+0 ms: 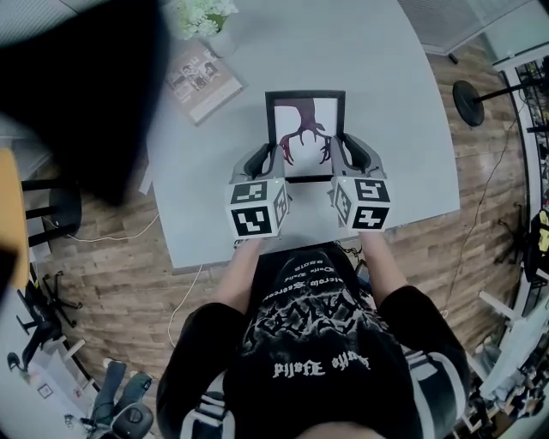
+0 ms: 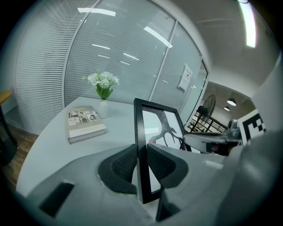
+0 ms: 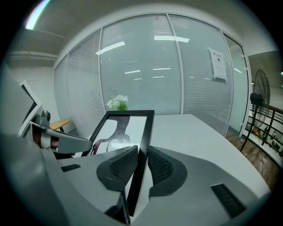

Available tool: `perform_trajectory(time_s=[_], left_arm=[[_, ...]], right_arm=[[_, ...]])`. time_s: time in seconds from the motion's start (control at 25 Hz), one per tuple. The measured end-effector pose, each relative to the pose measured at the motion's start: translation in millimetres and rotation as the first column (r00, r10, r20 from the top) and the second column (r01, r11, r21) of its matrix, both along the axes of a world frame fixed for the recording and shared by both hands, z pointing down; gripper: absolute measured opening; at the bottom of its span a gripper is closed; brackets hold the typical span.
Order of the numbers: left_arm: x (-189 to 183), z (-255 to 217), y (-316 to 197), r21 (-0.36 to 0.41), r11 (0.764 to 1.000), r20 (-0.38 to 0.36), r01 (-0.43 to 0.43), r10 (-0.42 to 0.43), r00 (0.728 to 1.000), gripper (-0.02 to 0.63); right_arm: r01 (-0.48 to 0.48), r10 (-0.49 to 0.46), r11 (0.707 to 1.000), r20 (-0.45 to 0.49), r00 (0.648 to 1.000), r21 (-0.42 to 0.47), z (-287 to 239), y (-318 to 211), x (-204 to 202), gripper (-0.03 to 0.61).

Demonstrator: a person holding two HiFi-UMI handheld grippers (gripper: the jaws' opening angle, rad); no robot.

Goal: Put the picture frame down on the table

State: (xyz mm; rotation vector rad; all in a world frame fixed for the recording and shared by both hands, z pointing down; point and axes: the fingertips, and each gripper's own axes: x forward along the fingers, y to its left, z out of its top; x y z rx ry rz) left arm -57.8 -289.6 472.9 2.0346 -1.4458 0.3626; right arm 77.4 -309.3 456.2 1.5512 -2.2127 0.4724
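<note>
The left hand-held gripper (image 1: 262,159) is closed on the left side bar of the picture frame (image 1: 305,129), and the right hand-held gripper (image 1: 358,155) is closed on its right side bar. The head view shows both at once, each near the frame's lower corners, with the frame held over the grey table (image 1: 386,77). No view shows whether it touches the top.

Only the left gripper's own view (image 2: 141,152) shows its two dark ribbed pads pressed against the black bar with the frame (image 2: 157,128) edge-on between them. The right gripper's own view (image 3: 142,157) shows the same grip from the other side, the frame (image 3: 126,128) slanting away to its left.

Each gripper view catches the other gripper across the frame. Beyond the left gripper and to its left lies a book (image 2: 84,123), flat on the table. Further out stands a white vase of pale flowers (image 2: 103,86), seen beyond the frame's top edge in the right gripper view (image 3: 117,102). Only the head view shows the book (image 1: 202,79) and flowers (image 1: 206,21) well apart from the frame.

A dark blurred shape (image 1: 86,94) covers the head view's upper left, hiding that end of the table.

Count: two grippers, one frame, one book, one vase, one table.
</note>
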Motion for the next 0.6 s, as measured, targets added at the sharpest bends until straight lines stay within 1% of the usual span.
perform_trajectory(time_s=[0.36, 0.6], left_arm=[[17.4, 21.9, -19.0, -0.058, 0.998, 0.003, 0.002, -0.002, 1.000, 0.083], [22.7, 39.7, -28.0, -0.118, 0.993, 0.000, 0.002, -0.002, 1.000, 0.083]], right_arm=[[-0.025, 0.023, 0.998, -0.030, 0.999, -0.053, 22.9, -20.8, 17.2, 0.067], [-0.021, 0.016, 0.995, -0.055, 0.998, -0.096, 38.6, -31.3, 21.7, 0.067]])
